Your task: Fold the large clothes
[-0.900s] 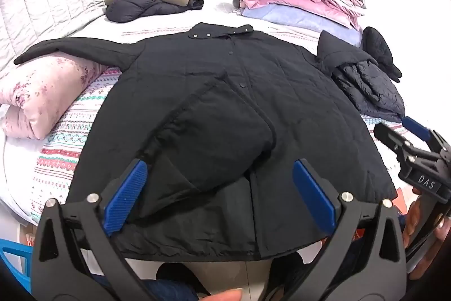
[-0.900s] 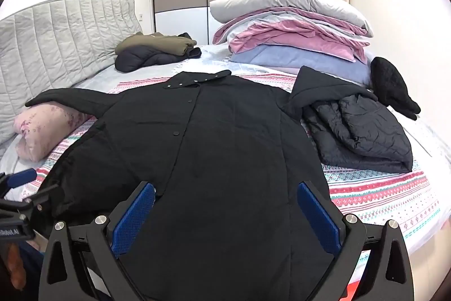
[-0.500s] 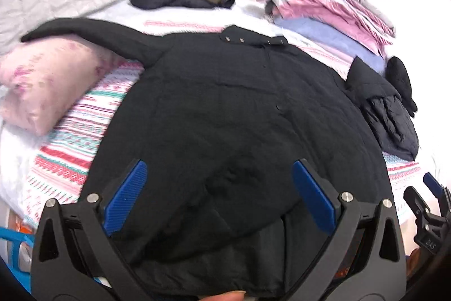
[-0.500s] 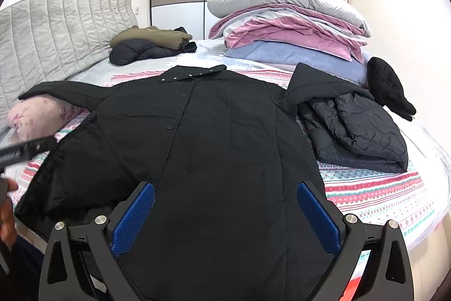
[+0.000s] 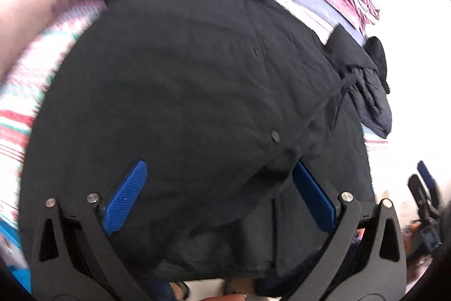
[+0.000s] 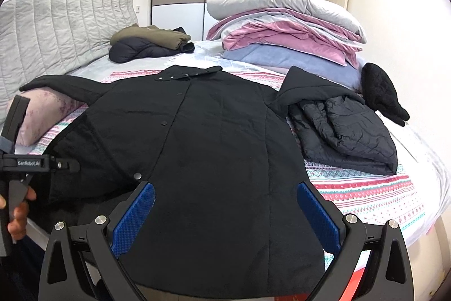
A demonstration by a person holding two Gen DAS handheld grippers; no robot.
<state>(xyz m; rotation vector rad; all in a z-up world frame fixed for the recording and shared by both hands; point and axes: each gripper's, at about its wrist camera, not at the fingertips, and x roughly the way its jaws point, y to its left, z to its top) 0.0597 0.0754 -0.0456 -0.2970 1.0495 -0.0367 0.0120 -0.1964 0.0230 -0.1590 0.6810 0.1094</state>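
On your left, the left gripper (image 5: 217,188) hangs low over the near-left part of the black coat (image 6: 203,148); its blue pads stand wide apart and hold nothing. The coat lies front up across the bed (image 6: 366,193), collar toward the headboard (image 6: 62,19), hem at the near edge. Its near-left front panel is turned over and bunched. I judge this is the step in hand: take only the edge of that panel and lay it flat before you fold. Close on one layer, and pull slowly toward the side. The left view is blurred, so wait until it is steady.

In the middle, the right gripper (image 6: 225,213) is also wide open and empty, above the hem.

The only writing that reads is "CenRobot.AI", I think, on the left tool's body.
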